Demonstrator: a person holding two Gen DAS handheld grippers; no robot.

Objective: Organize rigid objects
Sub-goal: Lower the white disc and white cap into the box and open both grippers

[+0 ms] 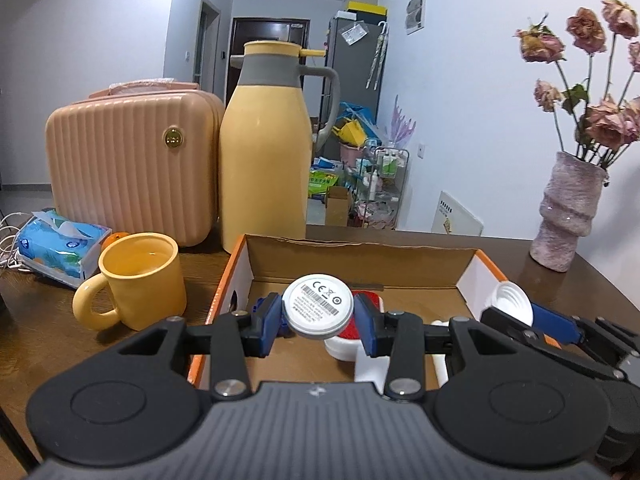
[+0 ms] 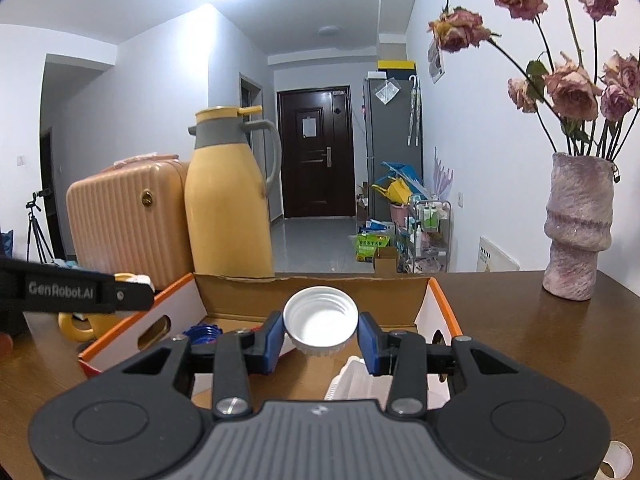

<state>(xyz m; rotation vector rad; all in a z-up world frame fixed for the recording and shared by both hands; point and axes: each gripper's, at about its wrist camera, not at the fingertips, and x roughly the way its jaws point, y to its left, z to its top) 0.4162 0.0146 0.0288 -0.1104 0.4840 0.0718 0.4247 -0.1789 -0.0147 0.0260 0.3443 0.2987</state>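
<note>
My left gripper (image 1: 318,312) is shut on a white round disc (image 1: 318,305) with a printed label, held over the open cardboard box (image 1: 360,258). My right gripper (image 2: 320,330) is shut on a white screw cap (image 2: 320,320), threads facing me, over the same box (image 2: 312,294). The right gripper (image 1: 532,314) with its cap (image 1: 514,300) also shows at the box's right wall in the left wrist view. Inside the box lie a red and white item (image 1: 352,334), a blue piece (image 2: 202,330) and white parts (image 2: 360,380).
On the brown table stand a yellow mug (image 1: 138,280), a yellow thermos jug (image 1: 266,148), a pink case (image 1: 132,160), a tissue pack (image 1: 62,246) and a vase of dried roses (image 1: 568,210). The left gripper's arm (image 2: 72,290) reaches in at left.
</note>
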